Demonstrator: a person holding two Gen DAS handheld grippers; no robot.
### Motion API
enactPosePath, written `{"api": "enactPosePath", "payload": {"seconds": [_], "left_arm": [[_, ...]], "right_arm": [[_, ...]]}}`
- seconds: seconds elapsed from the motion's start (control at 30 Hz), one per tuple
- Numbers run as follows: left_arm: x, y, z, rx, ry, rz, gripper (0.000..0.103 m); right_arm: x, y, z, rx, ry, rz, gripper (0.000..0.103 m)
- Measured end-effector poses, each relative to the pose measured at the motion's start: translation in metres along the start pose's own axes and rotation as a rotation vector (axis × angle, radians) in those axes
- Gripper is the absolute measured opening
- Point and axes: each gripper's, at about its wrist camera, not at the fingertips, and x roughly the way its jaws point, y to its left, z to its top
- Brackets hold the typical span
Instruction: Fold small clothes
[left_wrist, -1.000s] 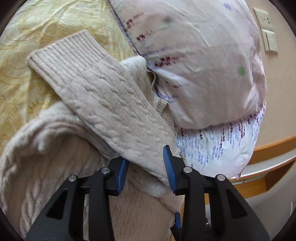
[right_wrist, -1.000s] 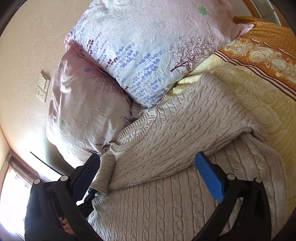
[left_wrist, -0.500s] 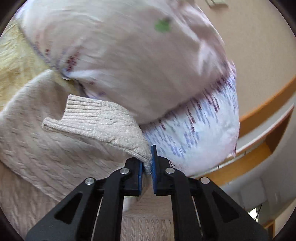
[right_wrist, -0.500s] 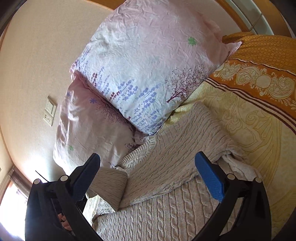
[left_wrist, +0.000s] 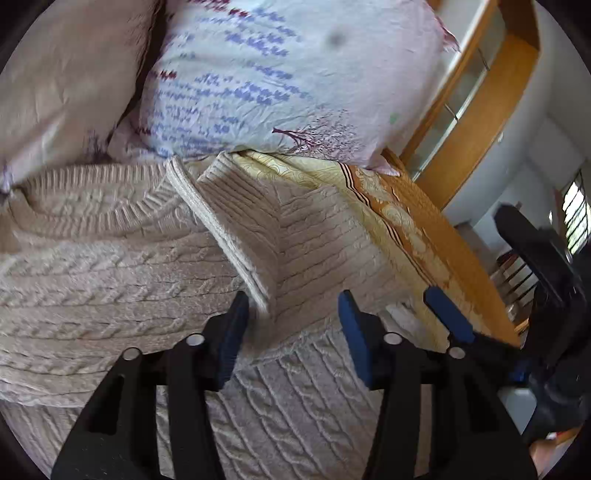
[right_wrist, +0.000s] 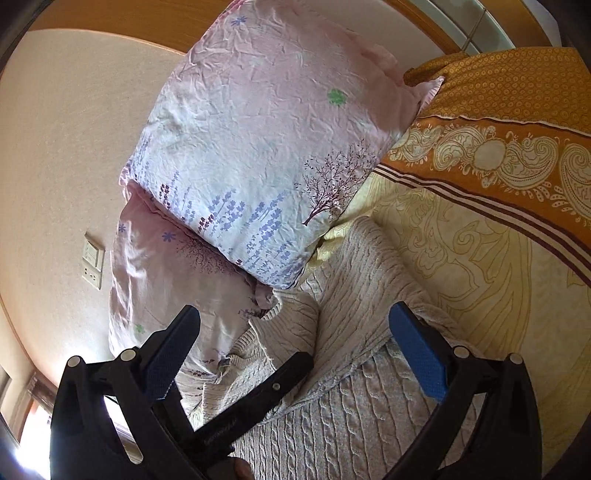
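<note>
1. The left tongs (left_wrist: 291, 325) have just been opening; the sleeve (left_wrist: 236, 236) lies folded across the sweater (left_wrist: 110, 280) between the blue pads, which no longer pinch it
2. Draw the tongs back level, so the cuff (left_wrist: 218, 229) is not dragged off the chest
3. The right tongs (right_wrist: 295, 354) stand wide and empty over the sweater's far side, ready for the other sleeve
4. The sweater is thick beige cable knit with ribbed cuffs, soft and bulky, lying on the patterned bed (right_wrist: 480, 266) below two crinkled floral pillows (right_wrist: 266, 155)
</note>
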Motion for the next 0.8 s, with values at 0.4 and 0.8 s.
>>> {"api": "enactPosePath", "payload": {"seconds": [0.4,0.8], "left_arm": [[-0.144,0.115,-0.051,0.067,-0.059,0.485,0.061],[-0.154,0.135,-0.100,0.431,0.023,0.739,0.062]], "right_arm": [[0.030,0.026,-0.023,-0.210,0.161,-0.076,0.070],[0.137,0.127,-0.073,-0.839,0.454,-0.487,0.062]]}}
